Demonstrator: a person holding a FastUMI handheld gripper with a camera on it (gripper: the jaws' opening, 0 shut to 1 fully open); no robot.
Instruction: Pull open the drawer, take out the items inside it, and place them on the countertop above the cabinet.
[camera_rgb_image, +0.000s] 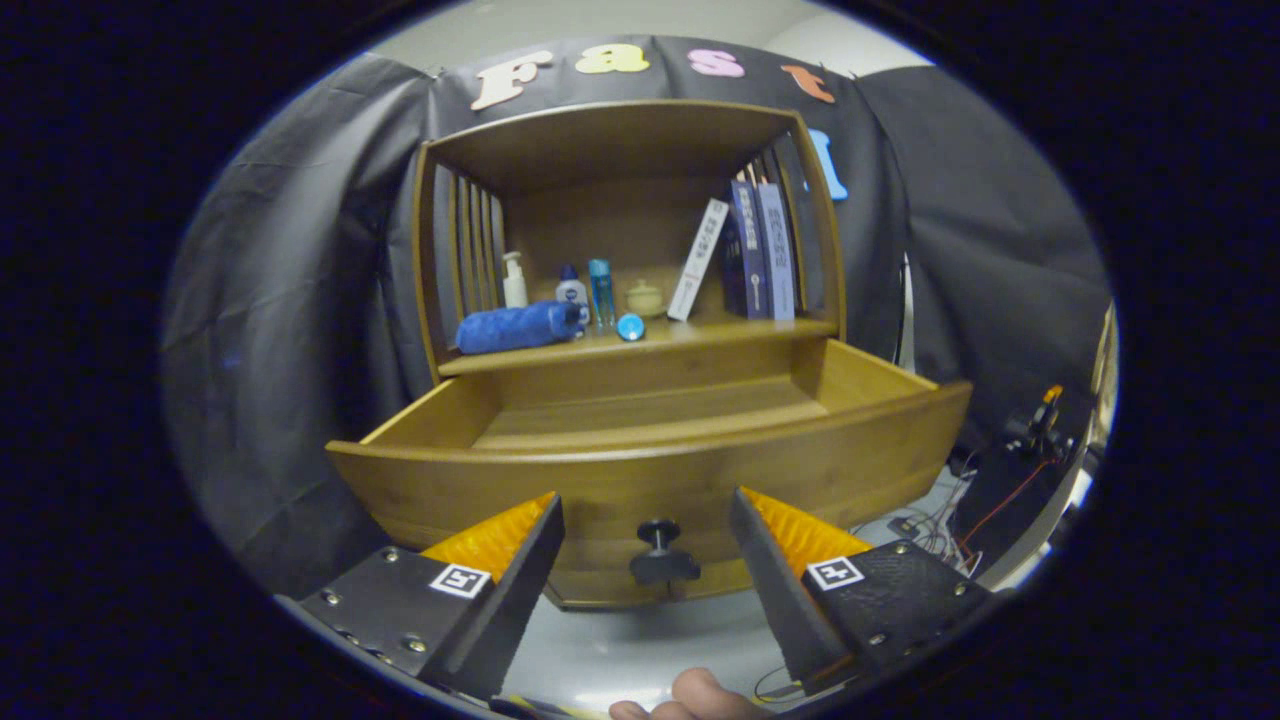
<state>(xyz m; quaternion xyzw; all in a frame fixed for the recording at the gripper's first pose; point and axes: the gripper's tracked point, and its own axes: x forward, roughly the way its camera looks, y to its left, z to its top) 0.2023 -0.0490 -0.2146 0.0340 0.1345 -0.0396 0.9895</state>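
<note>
A: Drawer (650, 440) sits pulled out at frame centre, its knob (660, 555) lower centre between the spread fingers; gripper (648, 530) open, holding nothing.
B: Contents?
A: Drawer floor looks bare (front strip hidden). Blue towel roll (520, 327) and bottles rest on the countertop (720, 328) above.
B: So unloading looks done; next, check that front strip.

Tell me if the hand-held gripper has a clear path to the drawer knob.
Probably yes. The hand-held gripper is open, and the knob sits between and just ahead of its fingers, on the front of the pulled-out drawer. Nothing lies between them.
</note>
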